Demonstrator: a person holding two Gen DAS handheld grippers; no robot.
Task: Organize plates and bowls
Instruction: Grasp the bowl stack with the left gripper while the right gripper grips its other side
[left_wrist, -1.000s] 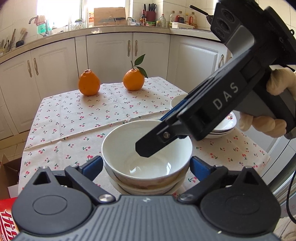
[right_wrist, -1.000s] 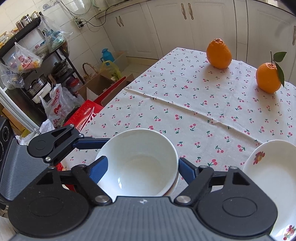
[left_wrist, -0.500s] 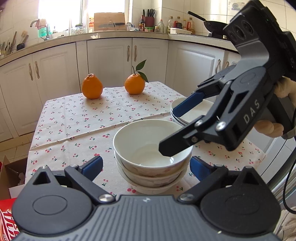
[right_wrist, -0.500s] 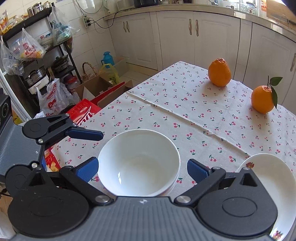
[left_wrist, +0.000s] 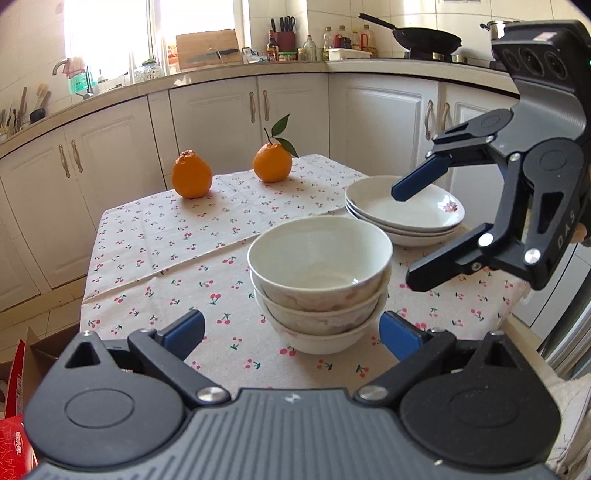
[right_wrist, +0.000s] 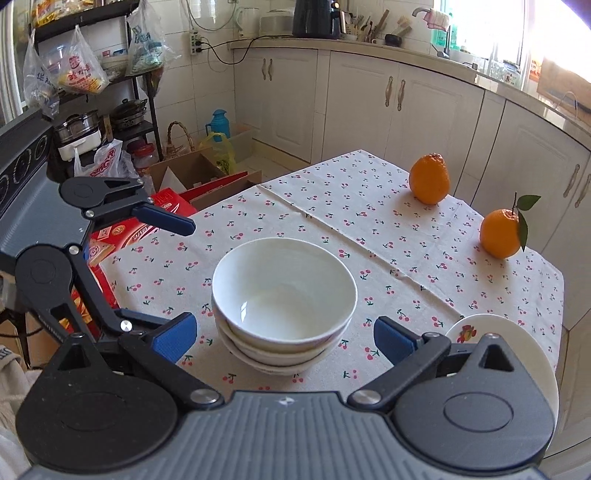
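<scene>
The left gripper (left_wrist: 291, 332) and right gripper (right_wrist: 284, 334) are both gaping wide, holding nothing; the stack of bowls (left_wrist: 319, 280) is sitting untouched between them.

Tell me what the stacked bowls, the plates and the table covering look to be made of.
Stacked bowls: likely glazed ceramic or porcelain; glossy white with window highlights inside.
Plates: apparently the same glazed white ware, one with a printed flower on the rim.
Table covering: woven cloth, matte, cherry print, with visible fold creases.
</scene>
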